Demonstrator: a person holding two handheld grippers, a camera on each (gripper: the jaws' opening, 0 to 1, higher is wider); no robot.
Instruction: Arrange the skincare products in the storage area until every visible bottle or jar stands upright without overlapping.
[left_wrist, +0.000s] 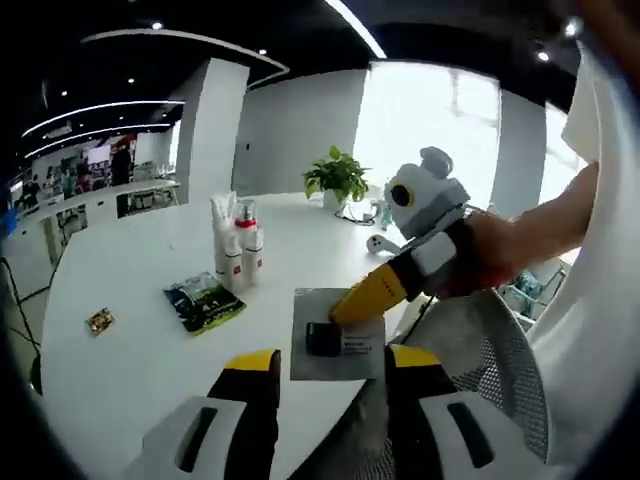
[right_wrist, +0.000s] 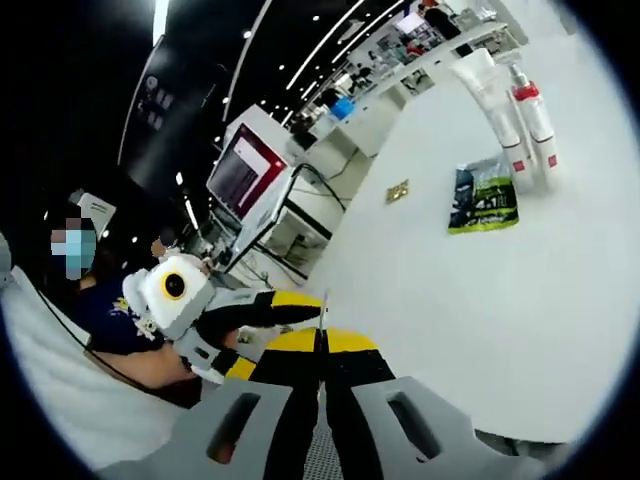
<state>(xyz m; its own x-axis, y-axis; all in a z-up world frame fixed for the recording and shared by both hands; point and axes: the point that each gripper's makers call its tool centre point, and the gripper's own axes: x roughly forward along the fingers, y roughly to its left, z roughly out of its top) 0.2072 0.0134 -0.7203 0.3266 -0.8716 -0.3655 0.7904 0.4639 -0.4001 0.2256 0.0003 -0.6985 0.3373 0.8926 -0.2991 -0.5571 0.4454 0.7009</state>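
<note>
On a round white table, seen in the left gripper view, a small cluster of skincare products is gathered near the middle: a white tube standing on its cap and slim white bottles with red bands, one capped in red, all upright and pressed close together. Just beside them, toward the near edge, a green and black sachet is laid flat, and a small gold packet is set further off to the left. A grey mat is placed at the near edge of the table, with a small black jar on it. The right gripper, yellow-tipped and held in a hand, is lowered onto that jar; whether its fingers are closed on it cannot be told from this angle. The left gripper is held with its fingers wide apart, nothing between them. A potted plant is stood at the far side of the table.

In the right gripper view, the right gripper is shown with its fingers pressed narrow together. The skincare products, the sachet and the gold packet are seen well apart from it, across the table. The left gripper is seen coming in from the left.
</note>
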